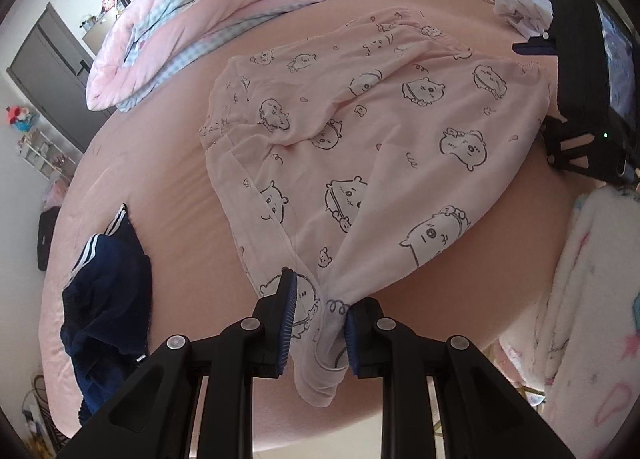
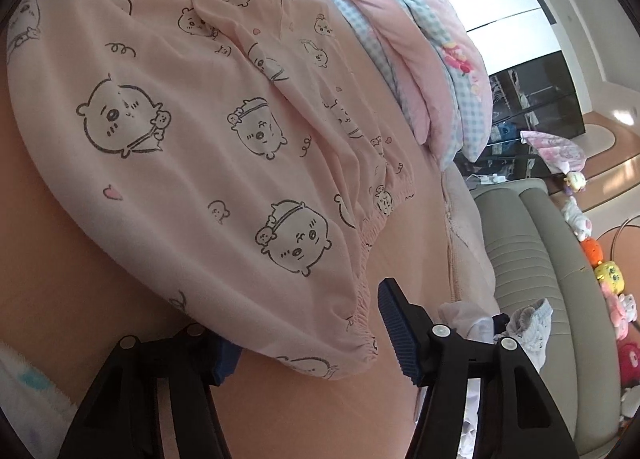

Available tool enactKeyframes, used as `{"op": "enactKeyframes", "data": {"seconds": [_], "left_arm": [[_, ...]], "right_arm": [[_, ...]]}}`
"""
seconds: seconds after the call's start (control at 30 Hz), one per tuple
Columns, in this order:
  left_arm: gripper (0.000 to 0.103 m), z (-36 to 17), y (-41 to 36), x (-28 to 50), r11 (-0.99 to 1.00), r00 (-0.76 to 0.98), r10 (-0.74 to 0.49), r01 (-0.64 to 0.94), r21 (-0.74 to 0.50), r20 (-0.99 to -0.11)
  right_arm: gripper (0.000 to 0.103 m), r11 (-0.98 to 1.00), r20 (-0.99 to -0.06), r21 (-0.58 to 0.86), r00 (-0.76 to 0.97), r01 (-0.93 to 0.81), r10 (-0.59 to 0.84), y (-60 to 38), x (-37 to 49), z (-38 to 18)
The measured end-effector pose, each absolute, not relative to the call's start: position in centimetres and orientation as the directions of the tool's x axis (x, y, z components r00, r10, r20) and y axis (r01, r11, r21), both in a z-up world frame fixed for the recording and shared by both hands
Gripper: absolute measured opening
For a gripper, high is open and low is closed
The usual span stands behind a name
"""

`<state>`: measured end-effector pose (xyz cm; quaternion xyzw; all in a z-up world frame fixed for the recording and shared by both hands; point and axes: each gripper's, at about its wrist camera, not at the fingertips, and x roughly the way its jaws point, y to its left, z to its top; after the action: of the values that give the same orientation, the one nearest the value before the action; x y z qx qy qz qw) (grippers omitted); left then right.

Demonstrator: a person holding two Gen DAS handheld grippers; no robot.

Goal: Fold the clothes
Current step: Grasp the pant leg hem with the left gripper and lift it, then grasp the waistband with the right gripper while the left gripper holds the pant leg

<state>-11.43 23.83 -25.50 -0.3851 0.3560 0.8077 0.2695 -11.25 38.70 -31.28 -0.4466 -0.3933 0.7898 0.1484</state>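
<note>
Left tongs (image 1: 318,323) clamp the pale-pink cartoon-print cotton pyjama trousers' (image 1: 360,131) hem to lift it over; right tongs (image 2: 308,339) stand apart at the waistband.

Rumpled pink-and-blue quilt (image 1: 168,31) on pink bed (image 1: 160,195); grey sofa (image 2: 532,259); plush toys (image 2: 612,279) alongside.

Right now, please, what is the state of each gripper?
Left gripper: shut on the hem of the pale pink cartoon-print pyjama trousers.
Right gripper: open, around the trousers' elastic waistband, not yet clamped.
</note>
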Motion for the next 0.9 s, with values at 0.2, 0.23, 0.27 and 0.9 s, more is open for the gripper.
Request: {"op": "enactKeyframes", "data": {"seconds": [0.2,0.23,0.27,0.9], "left_arm": [[0.020,-27.8,24.5,-10.3,-0.535,-0.597,0.104,-0.708,0.461,-0.795],[0.020,-28.0,24.6,-10.1,-0.524,-0.609,0.098,-0.704,0.479,-0.787],[0.020,-28.2,24.8,-9.9,-0.505,-0.622,0.091,-0.702,0.502,-0.778],[0.011,-30.5,26.4,-8.0,-0.339,-0.766,0.032,-0.613,0.714,-0.643]], "right_arm": [[0.039,-0.680,-0.625,-0.719,-0.560,0.143,0.543,38.9,-11.2,-31.4],[0.039,-0.687,-0.630,-0.712,-0.562,0.142,0.537,39.0,-11.2,-31.4],[0.038,-0.695,-0.634,-0.705,-0.564,0.140,0.530,39.1,-11.2,-31.3],[0.022,-0.775,-0.686,-0.621,-0.562,0.120,0.463,39.5,-10.7,-31.3]]}}
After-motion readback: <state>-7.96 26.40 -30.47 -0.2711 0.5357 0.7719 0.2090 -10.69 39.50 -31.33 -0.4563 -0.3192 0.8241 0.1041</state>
